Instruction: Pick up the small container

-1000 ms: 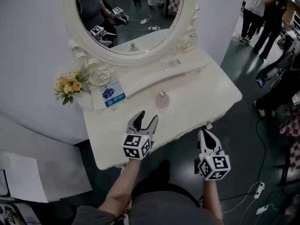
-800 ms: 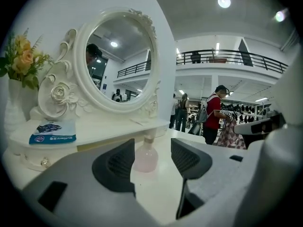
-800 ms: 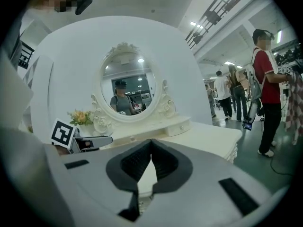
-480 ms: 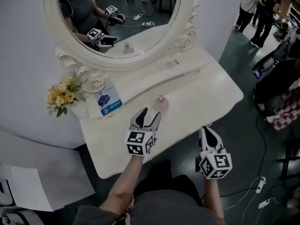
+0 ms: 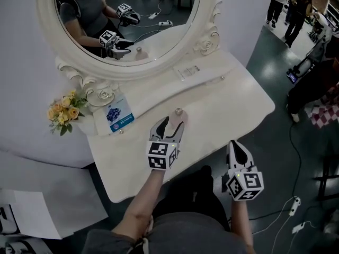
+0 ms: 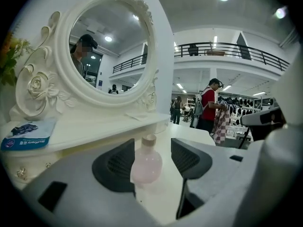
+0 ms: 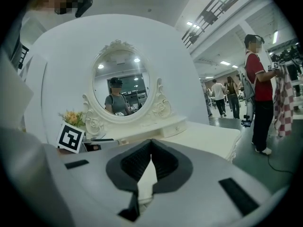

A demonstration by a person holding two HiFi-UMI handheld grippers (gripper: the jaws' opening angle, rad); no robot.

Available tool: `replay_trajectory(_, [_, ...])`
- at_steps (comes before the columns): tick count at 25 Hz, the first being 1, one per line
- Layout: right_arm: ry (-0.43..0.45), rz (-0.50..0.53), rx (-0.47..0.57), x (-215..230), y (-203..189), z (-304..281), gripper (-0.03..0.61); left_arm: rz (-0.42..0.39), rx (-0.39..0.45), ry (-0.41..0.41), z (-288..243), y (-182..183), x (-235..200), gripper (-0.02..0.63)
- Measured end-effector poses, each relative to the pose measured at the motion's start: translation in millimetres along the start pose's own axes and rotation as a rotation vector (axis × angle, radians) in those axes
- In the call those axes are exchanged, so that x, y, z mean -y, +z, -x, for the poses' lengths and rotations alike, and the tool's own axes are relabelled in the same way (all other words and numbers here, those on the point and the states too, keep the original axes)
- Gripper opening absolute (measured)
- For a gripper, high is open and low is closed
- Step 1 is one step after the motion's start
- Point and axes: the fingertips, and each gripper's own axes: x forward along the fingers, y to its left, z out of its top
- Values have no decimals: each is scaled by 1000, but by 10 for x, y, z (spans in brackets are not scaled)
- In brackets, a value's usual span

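The small container (image 5: 179,111) is a round pink bottle with a beige cap, upright on the white dressing table (image 5: 233,105). My left gripper (image 5: 172,124) is open, low over the table, and its fingertips reach the bottle's two sides. In the left gripper view the bottle (image 6: 147,163) stands between the two dark pads (image 6: 116,167) of the left gripper (image 6: 152,149), nearer the left one; I cannot tell whether it touches. My right gripper (image 5: 237,148) is shut and empty, off the table's front edge over the floor. In its own view the right gripper (image 7: 150,148) shows its pads meeting.
An oval mirror (image 5: 122,20) in an ornate frame backs the table. Yellow flowers (image 5: 62,112) and a blue card (image 5: 117,115) sit at the back left on a raised shelf. People (image 5: 296,15) stand far right. Cables lie on the floor (image 5: 288,216).
My left gripper has moved forward across the table until its open jaws flank the pink bottle. The right gripper has barely moved. The head view has shifted a little.
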Motion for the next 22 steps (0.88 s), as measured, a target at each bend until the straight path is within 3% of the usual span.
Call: replay_trajectory(22, [96, -10, -27, 439, 181, -551, 5, -26, -99, 127, -654, -133, -108, 222])
